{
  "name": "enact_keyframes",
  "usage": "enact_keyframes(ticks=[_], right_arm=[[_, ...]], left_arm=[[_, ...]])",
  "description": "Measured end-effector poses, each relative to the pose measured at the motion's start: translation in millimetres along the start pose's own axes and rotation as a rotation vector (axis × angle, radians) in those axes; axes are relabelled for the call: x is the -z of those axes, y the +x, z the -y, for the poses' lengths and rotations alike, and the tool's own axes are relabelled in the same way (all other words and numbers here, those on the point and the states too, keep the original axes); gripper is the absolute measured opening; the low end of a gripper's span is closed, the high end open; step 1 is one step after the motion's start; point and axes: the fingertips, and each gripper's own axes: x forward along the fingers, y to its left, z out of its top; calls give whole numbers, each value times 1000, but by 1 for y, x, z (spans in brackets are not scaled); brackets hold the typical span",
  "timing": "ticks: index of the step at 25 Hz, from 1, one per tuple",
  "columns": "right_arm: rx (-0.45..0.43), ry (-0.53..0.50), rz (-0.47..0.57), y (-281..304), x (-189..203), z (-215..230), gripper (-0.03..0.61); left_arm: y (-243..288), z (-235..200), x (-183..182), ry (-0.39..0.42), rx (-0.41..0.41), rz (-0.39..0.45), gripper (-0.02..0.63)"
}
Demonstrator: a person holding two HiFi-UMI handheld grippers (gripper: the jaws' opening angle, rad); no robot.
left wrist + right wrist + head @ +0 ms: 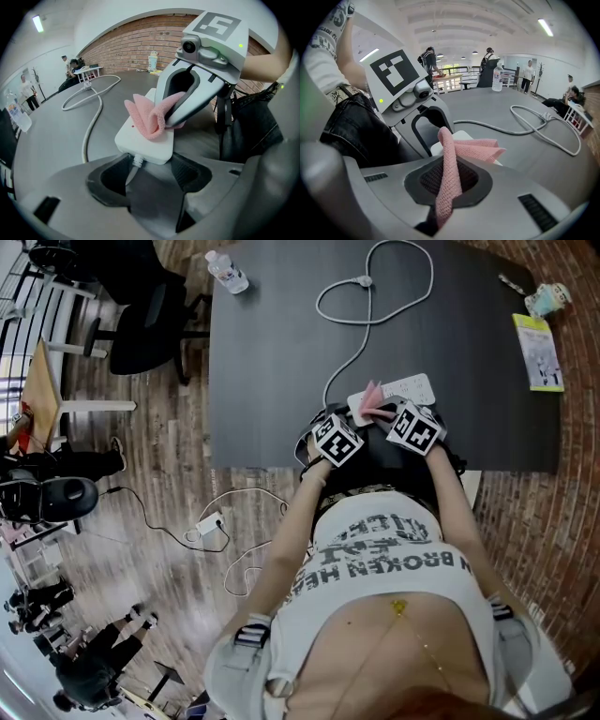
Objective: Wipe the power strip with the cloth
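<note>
Looks to be early in the wipe itself. Finds the strip (403,390) lying flat near the front edge of the table (281,352), just ahead of both grippers, with the cord (352,362) looping away across the top.

Holds the cloth (476,151) in the right gripper (449,180), jaws closed hard on a rolled fold, with the free end draped over the strip's near part and touching the top face.

Sets the left gripper (150,176) at the cord end, jaws spread wide to either side of that end. Cannot tell real contact with the casing from mere flanking.

Leaves most of the strip beyond the cloth bare, so probably little wiped yet.

Calls next for pressing the fold down flat and dragging it along the strip toward the far end, then back. Needs the left jaws bracing the cord end against sliding on the smooth top, likely enough with so light a casing. Worth minding the loose corner too, against bunching under the right jaws instead of rubbing.
</note>
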Motion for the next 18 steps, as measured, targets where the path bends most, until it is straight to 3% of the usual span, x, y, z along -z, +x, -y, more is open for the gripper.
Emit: enact_keyframes(ticks=[18], right_arm=[[67, 57, -4, -23, 29, 32, 17]], left_arm=[[-1, 3, -3, 3, 18, 4, 268]])
